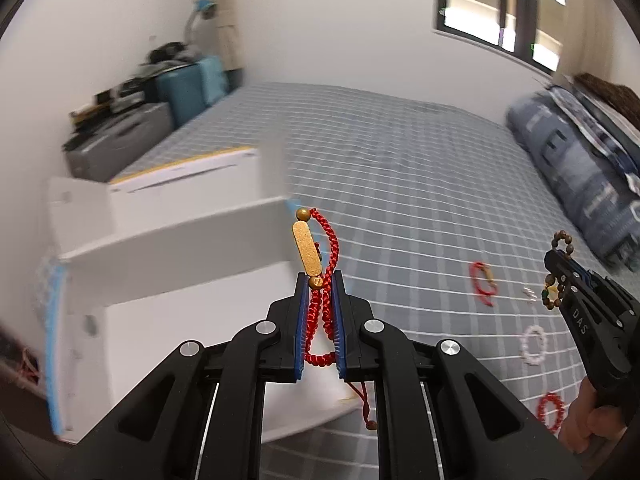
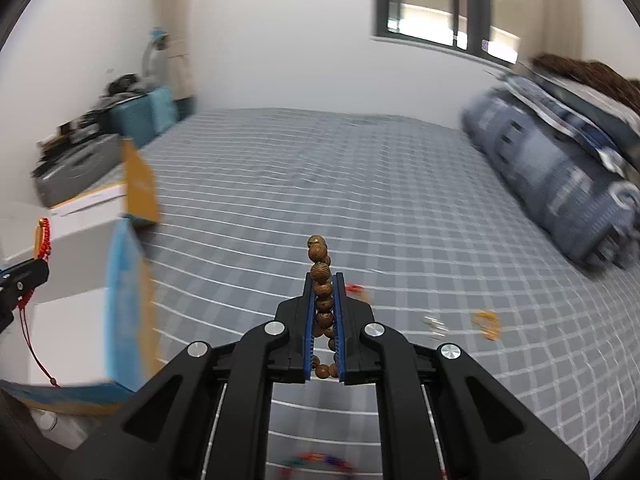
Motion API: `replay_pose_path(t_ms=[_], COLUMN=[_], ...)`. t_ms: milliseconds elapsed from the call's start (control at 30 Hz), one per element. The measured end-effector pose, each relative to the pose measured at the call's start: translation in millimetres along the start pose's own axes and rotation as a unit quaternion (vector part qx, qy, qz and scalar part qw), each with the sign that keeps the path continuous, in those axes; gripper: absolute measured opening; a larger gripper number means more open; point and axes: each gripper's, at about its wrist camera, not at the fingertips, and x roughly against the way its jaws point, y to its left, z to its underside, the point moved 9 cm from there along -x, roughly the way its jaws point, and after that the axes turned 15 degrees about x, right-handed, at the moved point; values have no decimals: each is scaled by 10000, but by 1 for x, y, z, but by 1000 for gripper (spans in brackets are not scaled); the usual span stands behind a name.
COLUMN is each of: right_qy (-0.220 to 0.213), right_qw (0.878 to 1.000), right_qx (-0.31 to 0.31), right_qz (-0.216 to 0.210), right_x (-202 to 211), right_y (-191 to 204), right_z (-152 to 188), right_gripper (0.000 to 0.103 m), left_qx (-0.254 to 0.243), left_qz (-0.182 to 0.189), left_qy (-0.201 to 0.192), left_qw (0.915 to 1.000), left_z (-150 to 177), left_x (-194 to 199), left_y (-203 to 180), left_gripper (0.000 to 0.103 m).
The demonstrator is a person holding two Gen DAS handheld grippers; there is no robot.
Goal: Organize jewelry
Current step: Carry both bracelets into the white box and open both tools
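My left gripper point(image 1: 319, 280) is shut on a red braided bracelet point(image 1: 326, 300) with a gold bar and gold beads, held above the edge of a white open box point(image 1: 180, 240). My right gripper point(image 2: 323, 278) is shut on a brown wooden bead bracelet point(image 2: 322, 284), held above the bed. The right gripper also shows in the left wrist view point(image 1: 560, 264) with the bead bracelet dangling. The left gripper shows in the right wrist view point(image 2: 32, 270) with the red bracelet point(image 2: 43, 238).
On the grey checked bed point(image 1: 400, 160) lie a red bracelet point(image 1: 483, 282), a white bead bracelet point(image 1: 533, 345), a red bead bracelet point(image 1: 551, 410) and small earrings point(image 1: 530, 294). A gold piece point(image 2: 486, 323) lies right. Folded blue quilt point(image 1: 580, 176) at right. Suitcases point(image 1: 180, 88) at back left.
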Motion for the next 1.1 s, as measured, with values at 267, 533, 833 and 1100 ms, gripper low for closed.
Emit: replay_pose_path(t_ms=[267,533,833,1100], right_qy=[-96,593,1869,2091], right_qw=[9953,9790,9552,9507], right_qx=[681,1298,1437,1415], right_qz=[-676,-1453,-1788,-1800], right_x=[-8,-35,-84,-87], right_y=[134,241,281,280], right_z=[-46,-44,-5,2], right_gripper=[7,7,7,7], left_qx=[484,899,1153,1214], left_qz=[-699,-1145,-1384,-1450], left_qy=[64,580,1377,1571], left_qw=[9964,9877,9740,9693], left_z=[-13,7,41,52], left_x=[6,-17,-57,-67], left_y=[106,173,200,210], left_gripper=[11,11,11,11])
